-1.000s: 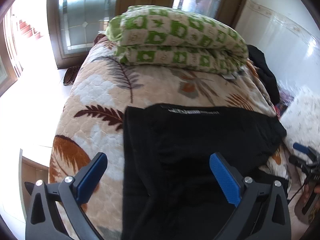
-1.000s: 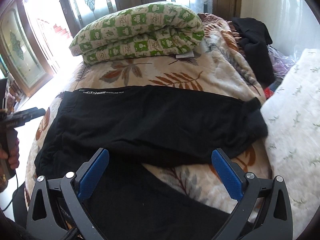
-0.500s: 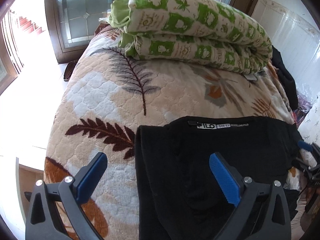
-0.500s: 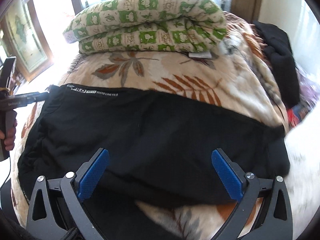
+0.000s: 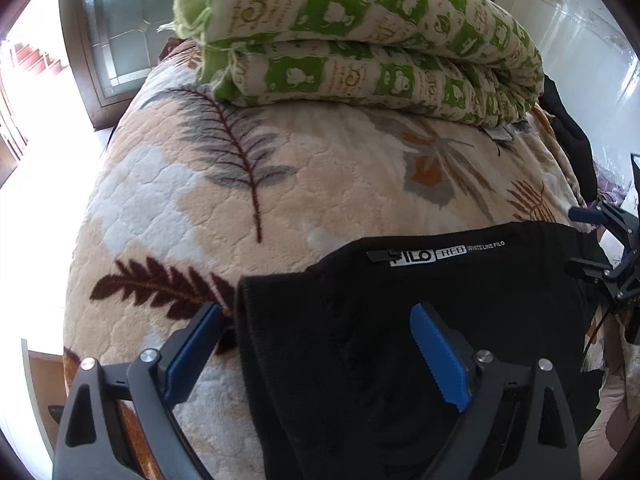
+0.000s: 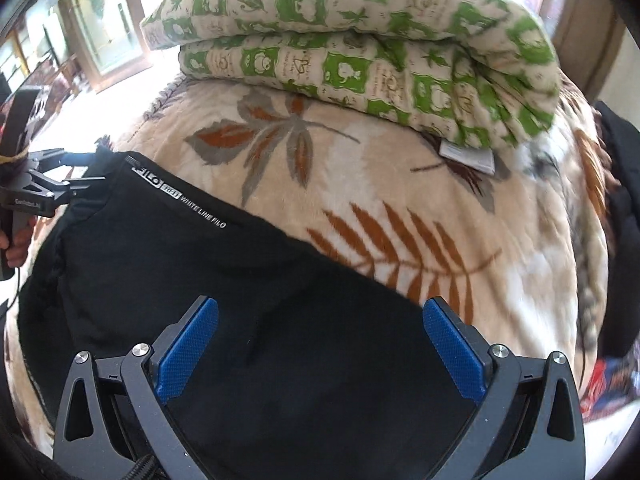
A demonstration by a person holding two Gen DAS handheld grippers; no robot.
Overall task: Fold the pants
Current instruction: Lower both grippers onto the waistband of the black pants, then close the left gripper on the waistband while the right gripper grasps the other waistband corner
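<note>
Black pants (image 5: 400,320) lie flat on a leaf-patterned blanket (image 5: 180,200), with a white brand label along the waistband. My left gripper (image 5: 316,336) hovers low over the pants' left waistband corner. Its jaws are closing, the fabric edge lies between them, and the blue pads (image 5: 436,360) do not press on it. My right gripper (image 6: 320,344) stands wide open above the pants (image 6: 200,272), further right along the top edge. From the right wrist view, the left gripper (image 6: 94,168) is at the waistband corner. The right gripper (image 5: 576,240) shows at the left wrist view's right edge.
A folded green-and-cream quilt (image 5: 360,40) lies across the bed behind the pants, also seen as the quilt (image 6: 360,40). A pile of dark clothing (image 6: 624,184) sits at the bed's right side. The blanket drops off at the left, beside a glazed door (image 5: 120,40).
Both grippers have come forward and down toward the waistband, so the quilt looms larger. The left jaws have narrowed a little. The right wrist view has rolled.
</note>
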